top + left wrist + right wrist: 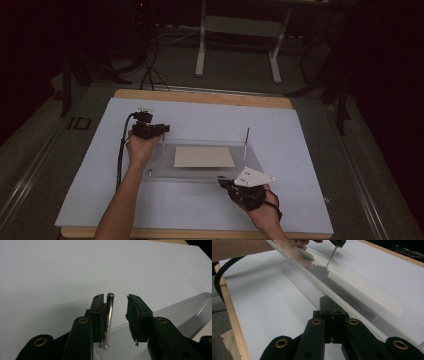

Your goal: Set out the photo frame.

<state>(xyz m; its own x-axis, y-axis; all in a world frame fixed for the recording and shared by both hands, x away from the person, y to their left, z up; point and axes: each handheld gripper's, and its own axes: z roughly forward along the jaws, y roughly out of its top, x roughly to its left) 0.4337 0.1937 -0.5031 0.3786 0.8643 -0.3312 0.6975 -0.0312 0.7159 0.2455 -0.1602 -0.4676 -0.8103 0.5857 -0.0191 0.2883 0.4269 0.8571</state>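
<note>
A clear plastic plate [167, 172] lies on the white sheet with a beige card [204, 156] under its middle. Two thin metal pins stand upright at its far corners, the left pin [163, 142] and the right pin [247, 141]. My left gripper [164, 129] is open around the left pin [109, 320], which rests against the inner face of one jaw. My right gripper [221, 182] is shut, its tips [332, 307] at the plate's near edge [312, 277]. I cannot tell whether it pinches the plate.
The white sheet [300, 165] covers a wooden table [200, 96]. A small metal piece [149, 173] sits at the plate's near left corner. On the dark floor behind stand a table frame [239, 30] and cables [150, 70].
</note>
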